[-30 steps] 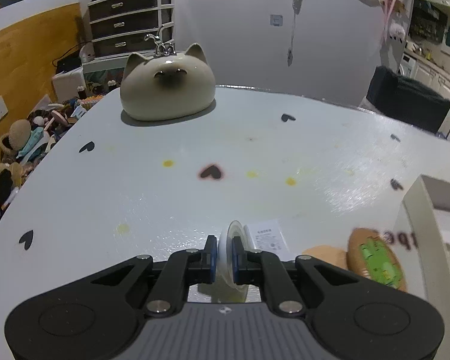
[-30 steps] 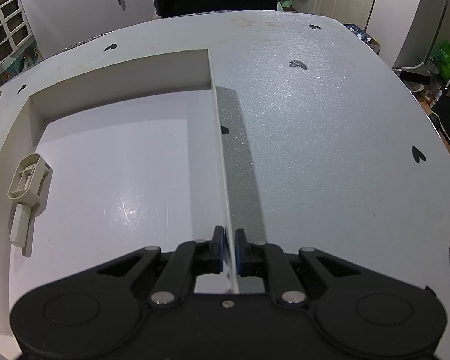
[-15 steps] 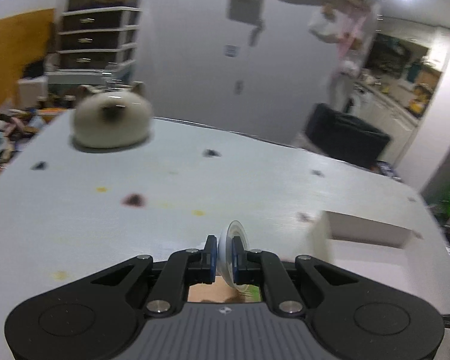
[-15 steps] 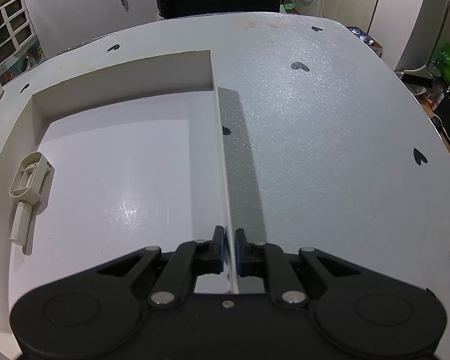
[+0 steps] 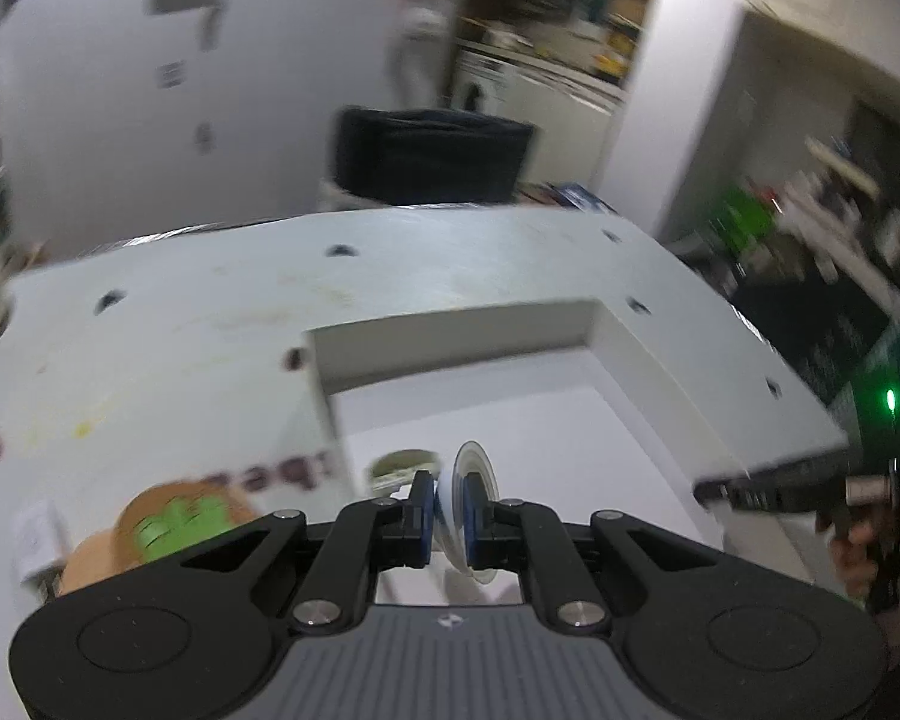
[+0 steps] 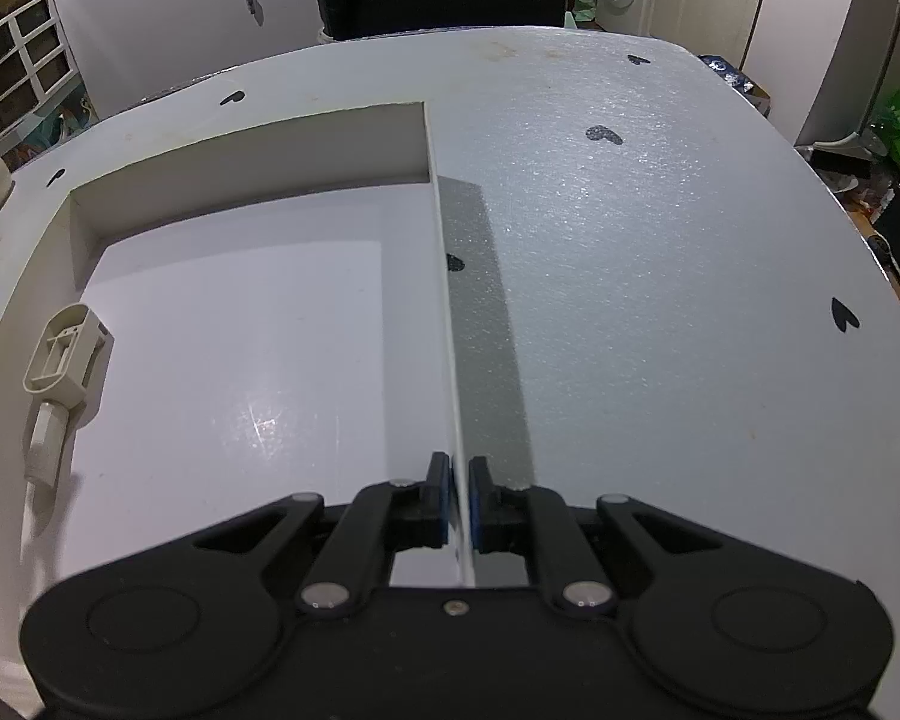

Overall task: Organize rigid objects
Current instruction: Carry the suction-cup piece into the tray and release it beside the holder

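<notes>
My left gripper (image 5: 449,507) pinches a clear disc (image 5: 473,480) above the box (image 5: 450,336); my right gripper (image 6: 459,501) clamps the box's wall (image 6: 444,324).

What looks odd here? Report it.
Little stands out. Yellowish stains mark the white table. The left gripper grips a clear disc over the box, whose wall the right gripper pinches.

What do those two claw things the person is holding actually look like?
Both look alike: the left gripper and right gripper have matte black plastic linkage arms with silver pivot screws, round embossed discs on a wide base, and blue pads lining the fingers. No cables or sleeves show.
</notes>
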{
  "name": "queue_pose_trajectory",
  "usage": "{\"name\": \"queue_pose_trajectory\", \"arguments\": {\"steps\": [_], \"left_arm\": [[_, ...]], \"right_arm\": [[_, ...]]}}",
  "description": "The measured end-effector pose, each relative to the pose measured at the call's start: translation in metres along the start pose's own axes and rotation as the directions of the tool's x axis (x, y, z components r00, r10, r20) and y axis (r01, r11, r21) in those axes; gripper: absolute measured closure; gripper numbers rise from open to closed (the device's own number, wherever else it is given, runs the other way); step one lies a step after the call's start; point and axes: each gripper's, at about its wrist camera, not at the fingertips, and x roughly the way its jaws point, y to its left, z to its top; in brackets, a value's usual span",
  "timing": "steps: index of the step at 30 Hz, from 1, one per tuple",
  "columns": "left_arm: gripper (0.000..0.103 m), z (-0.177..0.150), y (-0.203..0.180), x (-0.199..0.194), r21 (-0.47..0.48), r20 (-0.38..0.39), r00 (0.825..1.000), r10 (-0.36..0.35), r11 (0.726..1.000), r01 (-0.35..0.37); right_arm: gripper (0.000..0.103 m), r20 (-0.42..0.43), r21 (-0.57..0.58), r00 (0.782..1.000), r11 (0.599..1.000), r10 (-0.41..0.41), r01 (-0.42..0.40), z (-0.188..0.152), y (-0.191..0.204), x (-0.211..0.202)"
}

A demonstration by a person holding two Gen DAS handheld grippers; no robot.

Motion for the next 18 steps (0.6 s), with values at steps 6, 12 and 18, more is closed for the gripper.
{"name": "queue_pose_trajectory", "arguments": {"steps": [6, 12, 18], "left_arm": [[0.093, 0.014, -0.040, 0.039, 0.277, 0.014, 0.997, 0.079, 0.958, -0.080], [0.093, 0.030, -0.059, 0.088, 0.506, 0.079, 0.975, 0.206, 0.835, -0.217], [0.093, 0.013, -0.083, 0.132, 0.706, 0.097, 0.950, 0.297, 0.652, -0.275]], "right_arm": [[0.095, 0.003, 0.002, 1.000, 1.000, 0.008, -0.008, 0.000, -0.002, 0.000], [0.095, 0.006, -0.001, 1.000, 1.000, 0.009, -0.009, -0.001, -0.002, 0.000], [0.095, 0.007, 0.003, 1.000, 1.000, 0.011, -0.011, -0.001, -0.003, 0.000]]}}
